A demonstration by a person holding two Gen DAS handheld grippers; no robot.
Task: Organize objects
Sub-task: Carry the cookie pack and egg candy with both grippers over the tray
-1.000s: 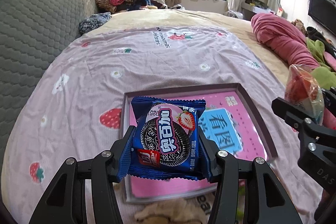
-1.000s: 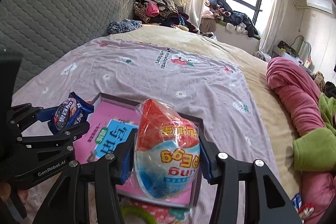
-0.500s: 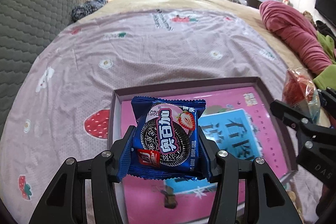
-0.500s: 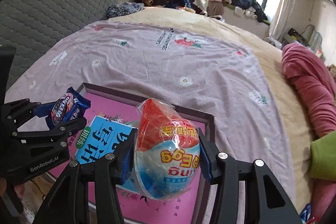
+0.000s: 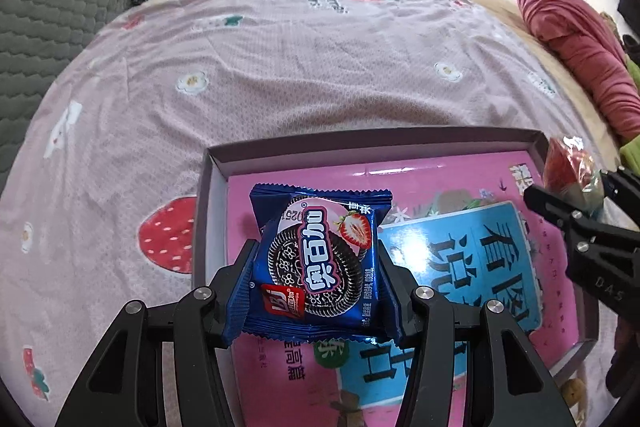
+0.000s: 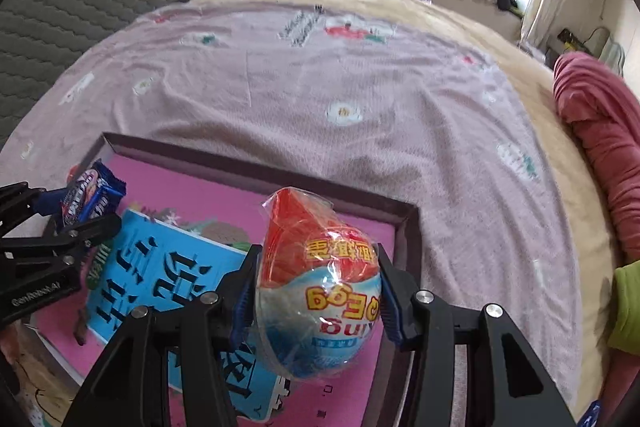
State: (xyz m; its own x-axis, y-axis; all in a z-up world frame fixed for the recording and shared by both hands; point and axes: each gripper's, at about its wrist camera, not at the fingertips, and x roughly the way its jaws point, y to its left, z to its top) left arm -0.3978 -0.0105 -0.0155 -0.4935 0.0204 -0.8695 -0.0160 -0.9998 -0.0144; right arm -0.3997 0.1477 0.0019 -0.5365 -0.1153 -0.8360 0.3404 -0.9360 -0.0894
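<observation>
**Both snacks now hang over the box**

Left wrist view: your left gripper [image 5: 316,267] keeps its jaws clamped on the blue cookie packet [image 5: 316,259], pads pressing both side edges. A second ago the box [image 5: 360,143] sat further ahead and looked smaller; now its far wall has slid up the frame and the packet hangs over the pink book [image 5: 440,179] lying inside. You have come forward and down.

Right wrist view: your right gripper [image 6: 318,287] is likewise clamped on the wrapped toy egg [image 6: 318,287], which now hangs above the box's right corner [image 6: 408,223] rather than short of it. The bed sheet [image 6: 320,87] fills more of the frame.

Judgement: both items look ready for lowering and release inside.
</observation>
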